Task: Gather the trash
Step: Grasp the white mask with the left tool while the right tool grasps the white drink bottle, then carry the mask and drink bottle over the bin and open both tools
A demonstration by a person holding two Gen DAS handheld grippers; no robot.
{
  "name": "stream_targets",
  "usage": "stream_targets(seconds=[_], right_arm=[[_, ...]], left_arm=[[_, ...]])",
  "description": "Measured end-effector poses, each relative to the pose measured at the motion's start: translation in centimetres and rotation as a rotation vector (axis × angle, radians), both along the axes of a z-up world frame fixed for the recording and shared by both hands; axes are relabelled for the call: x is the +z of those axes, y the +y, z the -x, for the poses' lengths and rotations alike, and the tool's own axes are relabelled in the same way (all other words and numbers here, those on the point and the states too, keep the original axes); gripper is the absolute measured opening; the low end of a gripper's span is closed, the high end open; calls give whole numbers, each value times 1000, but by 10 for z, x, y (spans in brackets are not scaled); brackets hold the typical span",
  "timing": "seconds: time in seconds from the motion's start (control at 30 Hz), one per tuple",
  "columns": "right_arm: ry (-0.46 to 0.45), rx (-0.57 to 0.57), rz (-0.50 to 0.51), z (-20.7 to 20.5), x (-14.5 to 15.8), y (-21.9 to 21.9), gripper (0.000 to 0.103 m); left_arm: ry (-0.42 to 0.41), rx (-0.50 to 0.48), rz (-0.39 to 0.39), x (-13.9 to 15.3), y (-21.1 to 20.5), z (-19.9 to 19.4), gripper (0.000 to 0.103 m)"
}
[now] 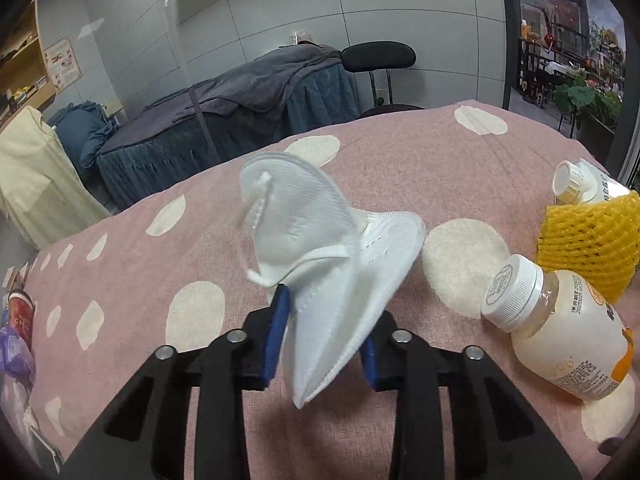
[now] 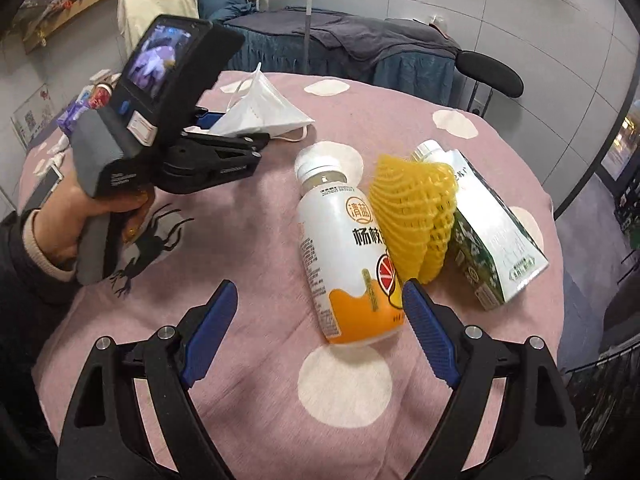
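Observation:
A white folded face mask stands up between the blue pads of my left gripper, which is shut on its lower edge. The right wrist view shows the same mask in the left gripper, held by a person's hand. A white and orange drink bottle lies on its side on the pink dotted tablecloth. Against it lean a yellow foam net and a green and white carton. My right gripper hangs open just in front of the bottle's base, holding nothing.
The bottle, net and carton lie right of the mask. A purple wrapper and a can sit at the table's far left edge. Beyond the table are a covered bed and a black chair.

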State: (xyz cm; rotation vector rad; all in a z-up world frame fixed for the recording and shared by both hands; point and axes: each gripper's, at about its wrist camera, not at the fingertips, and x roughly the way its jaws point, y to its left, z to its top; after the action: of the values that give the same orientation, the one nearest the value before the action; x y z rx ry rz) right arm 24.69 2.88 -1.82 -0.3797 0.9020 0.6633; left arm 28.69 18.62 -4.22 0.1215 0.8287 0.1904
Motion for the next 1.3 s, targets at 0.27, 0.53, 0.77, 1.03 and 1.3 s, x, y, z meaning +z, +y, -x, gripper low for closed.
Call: stream_targets(seconds=[0.27, 0.53, 0.77, 1.03, 1.3], right_arm=[[6, 6, 169, -36, -39, 30, 82], [-22, 7, 253, -41, -55, 41, 64], [-34, 26, 186, -22, -37, 32, 62], [-49, 35, 76, 17, -13, 13, 62], [-73, -17, -67, 48, 19, -31, 62]], left_arm=[[-46, 46, 92, 7, 17, 17, 12], [-109, 95, 135, 18, 20, 44, 9], [-163, 93, 174, 34, 15, 73, 8], [-204, 55, 205, 50, -4, 104, 8], [-245, -43, 206, 70, -41, 124, 7]])
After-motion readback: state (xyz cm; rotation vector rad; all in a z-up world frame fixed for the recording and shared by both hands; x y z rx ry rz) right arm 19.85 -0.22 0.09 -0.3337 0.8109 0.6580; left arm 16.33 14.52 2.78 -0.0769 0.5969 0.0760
